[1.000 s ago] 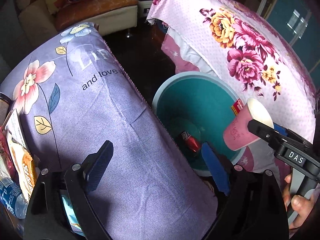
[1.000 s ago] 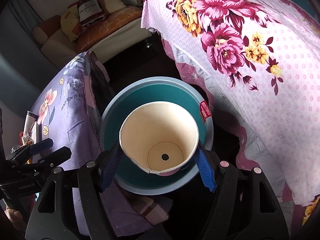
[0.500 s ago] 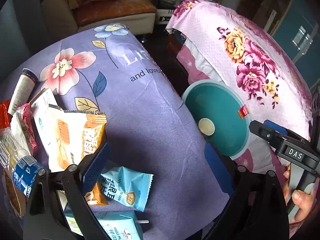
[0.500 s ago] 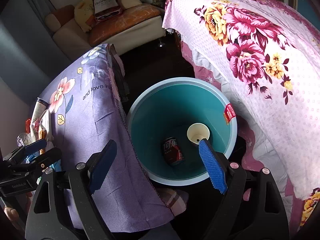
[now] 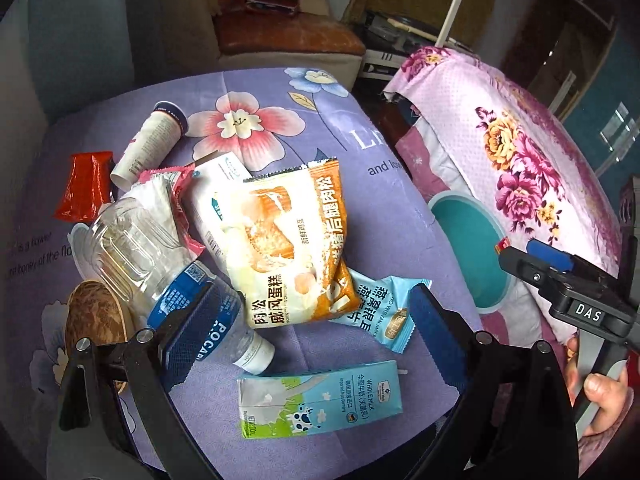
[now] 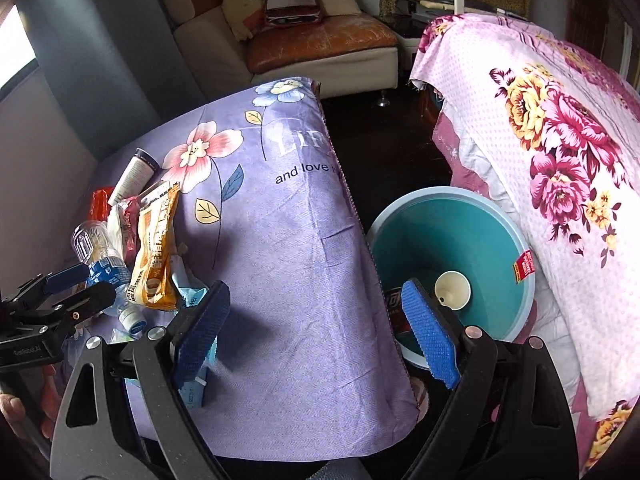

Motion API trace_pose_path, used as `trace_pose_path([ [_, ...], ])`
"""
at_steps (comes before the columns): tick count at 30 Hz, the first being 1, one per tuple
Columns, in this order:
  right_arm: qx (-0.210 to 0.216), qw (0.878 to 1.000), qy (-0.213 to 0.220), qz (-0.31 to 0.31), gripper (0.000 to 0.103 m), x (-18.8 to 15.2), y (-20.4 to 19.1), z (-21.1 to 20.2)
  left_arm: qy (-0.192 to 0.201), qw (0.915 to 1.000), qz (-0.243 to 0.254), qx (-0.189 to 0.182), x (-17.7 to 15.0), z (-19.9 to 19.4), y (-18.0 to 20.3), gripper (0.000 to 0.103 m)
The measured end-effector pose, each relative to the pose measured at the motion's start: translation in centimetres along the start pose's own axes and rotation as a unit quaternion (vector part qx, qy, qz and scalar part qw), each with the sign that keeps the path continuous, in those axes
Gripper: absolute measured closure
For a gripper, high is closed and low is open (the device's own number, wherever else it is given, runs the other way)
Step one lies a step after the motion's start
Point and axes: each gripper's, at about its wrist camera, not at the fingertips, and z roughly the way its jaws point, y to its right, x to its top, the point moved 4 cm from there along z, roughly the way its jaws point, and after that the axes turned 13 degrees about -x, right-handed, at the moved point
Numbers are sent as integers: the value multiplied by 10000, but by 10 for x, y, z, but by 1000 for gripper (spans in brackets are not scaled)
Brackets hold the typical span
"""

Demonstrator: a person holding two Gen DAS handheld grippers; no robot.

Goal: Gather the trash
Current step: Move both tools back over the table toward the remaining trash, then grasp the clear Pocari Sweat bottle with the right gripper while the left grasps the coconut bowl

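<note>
On purple floral cloth [image 5: 280, 120]: trash pile [image 5: 280, 240]; teal bin [image 6: 452, 248] beside; both grippers [image 5: 316, 320] [image 6: 320, 328] wide apart, empty.

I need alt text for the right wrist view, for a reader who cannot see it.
The open right gripper hangs empty above a purple flowered tablecloth. To its right, a teal bin on the floor holds a paper cup; snack wrappers and a plastic bottle lie at left.

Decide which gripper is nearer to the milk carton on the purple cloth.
Left. The left gripper hangs open just above the milk carton. The right gripper, also open, is off by the teal bin, beyond the cloth's edge.
</note>
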Motion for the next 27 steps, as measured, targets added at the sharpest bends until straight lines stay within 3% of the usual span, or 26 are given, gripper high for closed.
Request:
trace_pose_path([
  [6,94,9987,-22,-504,19,3,-47,-9,237,9992,-147,300,-11,-31,-43,4],
  [16,553,9853,-221,-1601,19,3,-155,-7,187,9896,-1166,817,-48,-60,-162,4],
  [27,983,9664,-608,-2295,19,6,-245,12,-4,9860,-1435,855,-71,-58,-211,4],
])
